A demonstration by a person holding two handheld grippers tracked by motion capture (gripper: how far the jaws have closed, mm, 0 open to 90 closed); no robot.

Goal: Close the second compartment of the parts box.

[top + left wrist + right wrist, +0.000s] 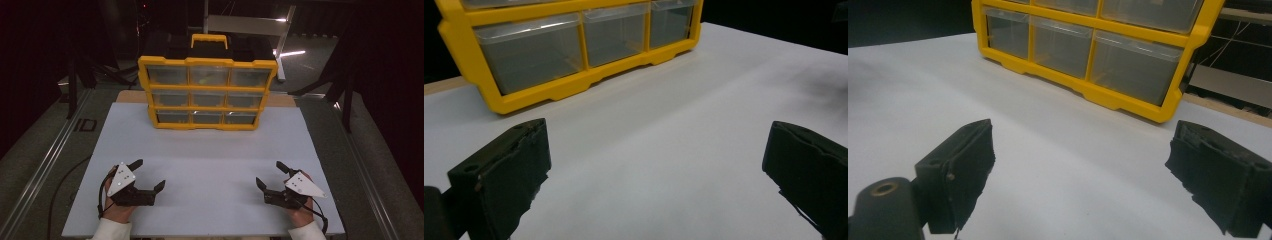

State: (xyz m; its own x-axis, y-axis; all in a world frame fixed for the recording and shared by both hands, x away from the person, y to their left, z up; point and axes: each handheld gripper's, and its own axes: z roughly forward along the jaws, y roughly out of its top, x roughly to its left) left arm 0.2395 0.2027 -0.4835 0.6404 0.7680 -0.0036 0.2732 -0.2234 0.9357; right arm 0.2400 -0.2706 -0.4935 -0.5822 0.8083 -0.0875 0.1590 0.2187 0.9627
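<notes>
Yellow plastic frame, clear drawers: drawer organiser [207, 93], standing upright at the far middle of the white tabletop [210, 160], front face toward the person. Nine drawers in three rows of three; a yellow carry handle on top. Drawer contents hard to make out through the cloudy fronts; a faint greenish patch shows in the top middle drawer, unidentifiable. In the left gripper view the organiser [574, 50] is cut off at the top edge, only the lowest row fully seen; in the right gripper view the organiser [1098, 50] is likewise cropped above.

Left gripper [148, 175]: near the front left of the tabletop, held in a hand with a white sleeve cut off by the bottom edge. Jaws spread wide, nothing between them, well apart from the organiser.

Right gripper [270, 174]: near the front right, mirrored pose, jaws likewise spread wide and holding nothing, well apart from the organiser. Grey three-cornered plate on top of each.

Surroundings: dark, detail beyond the table mostly lost; a metal rail [45, 165] runs along the left side.
</notes>
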